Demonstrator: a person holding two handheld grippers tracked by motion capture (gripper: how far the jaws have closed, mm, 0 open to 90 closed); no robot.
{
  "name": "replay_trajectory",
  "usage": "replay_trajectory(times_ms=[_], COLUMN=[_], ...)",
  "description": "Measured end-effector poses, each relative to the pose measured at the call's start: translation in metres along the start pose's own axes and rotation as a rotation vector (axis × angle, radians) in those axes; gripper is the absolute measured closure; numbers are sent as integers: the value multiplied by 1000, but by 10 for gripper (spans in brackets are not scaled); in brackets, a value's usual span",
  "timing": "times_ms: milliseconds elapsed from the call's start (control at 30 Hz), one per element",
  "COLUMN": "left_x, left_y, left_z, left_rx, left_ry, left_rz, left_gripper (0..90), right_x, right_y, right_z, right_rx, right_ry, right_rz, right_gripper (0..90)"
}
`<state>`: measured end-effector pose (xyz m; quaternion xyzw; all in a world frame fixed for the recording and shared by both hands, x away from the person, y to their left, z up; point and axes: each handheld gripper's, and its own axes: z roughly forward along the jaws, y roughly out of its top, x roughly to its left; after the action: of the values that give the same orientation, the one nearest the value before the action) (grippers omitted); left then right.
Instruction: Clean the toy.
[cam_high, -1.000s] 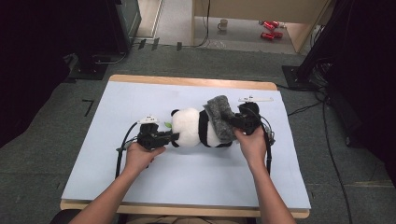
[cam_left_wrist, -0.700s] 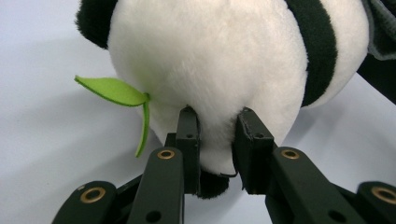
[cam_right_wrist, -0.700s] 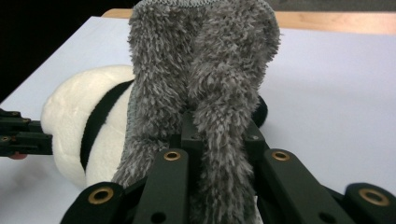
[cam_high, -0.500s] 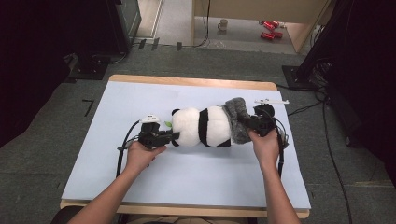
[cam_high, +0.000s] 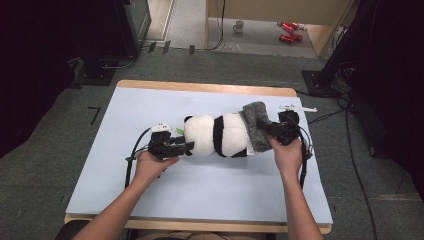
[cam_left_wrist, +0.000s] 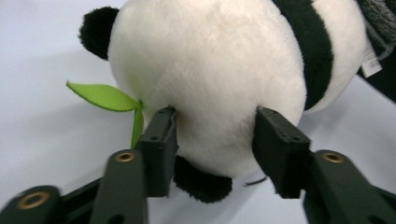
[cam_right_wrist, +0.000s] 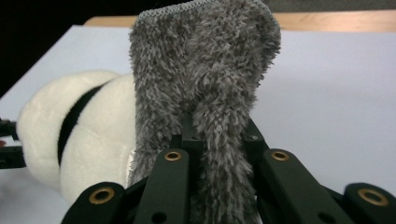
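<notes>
Since a second ago my right gripper (cam_high: 272, 131) has dragged the grey cloth (cam_high: 254, 125) rightward, clamped on it. My left gripper (cam_high: 186, 146) has just been opening; its jaws stand apart around the panda (cam_high: 215, 135), whose length runs left-right between them.

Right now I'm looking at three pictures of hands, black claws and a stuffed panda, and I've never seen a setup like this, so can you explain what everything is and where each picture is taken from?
A person sits at a table with a pale blue top and holds a two-jaw tool in each hand. The wide picture comes from a camera above, looking down. The other two come from cameras riding on each tool, looking along its black jaws.

On the table lies a plush panda on its side, with a green leaf at its head.

The left hand-held gripper has its jaws partly apart on either side of the panda's head; they have just been opening. The right hand-held gripper is shut on a grey fuzzy cloth that lies against the panda's other end.
</notes>
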<state>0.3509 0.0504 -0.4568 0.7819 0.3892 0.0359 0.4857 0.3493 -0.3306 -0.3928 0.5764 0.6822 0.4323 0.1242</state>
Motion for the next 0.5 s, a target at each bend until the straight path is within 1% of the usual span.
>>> replay_trajectory(times_ms=[33, 100, 133, 200, 267, 333, 433, 500], left_x=[0, 2, 3, 5, 5, 5, 5, 6], left_y=[0, -1, -1, -1, 0, 0, 0, 0], left_z=[1, 4, 6, 9, 11, 12, 13, 13], left_rx=[-6, 5, 14, 7, 5, -1, 1, 5], left_ry=[-1, -25, -27, -21, -21, -23, -28, -30], left_rz=[8, -4, -10, -3, -5, -5, -11, -11], left_gripper=[441, 401, 376, 353, 340, 342, 394, 417], right_x=[1, 5, 5, 7, 7, 6, 0, -3], right_y=[-1, -4, -6, -8, -11, -13, -17, -19], right_z=[4, 10, 13, 16, 18, 20, 23, 25], right_rx=[11, 32, 36, 39, 43, 49, 50, 65], right_ry=[-1, -12, -10, -8, -14, -22, -11, -13], right_rz=[-9, -18, -22, -15, -11, -10, 1, 13], right_gripper=[791, 791, 791, 792, 793, 793, 794, 793])
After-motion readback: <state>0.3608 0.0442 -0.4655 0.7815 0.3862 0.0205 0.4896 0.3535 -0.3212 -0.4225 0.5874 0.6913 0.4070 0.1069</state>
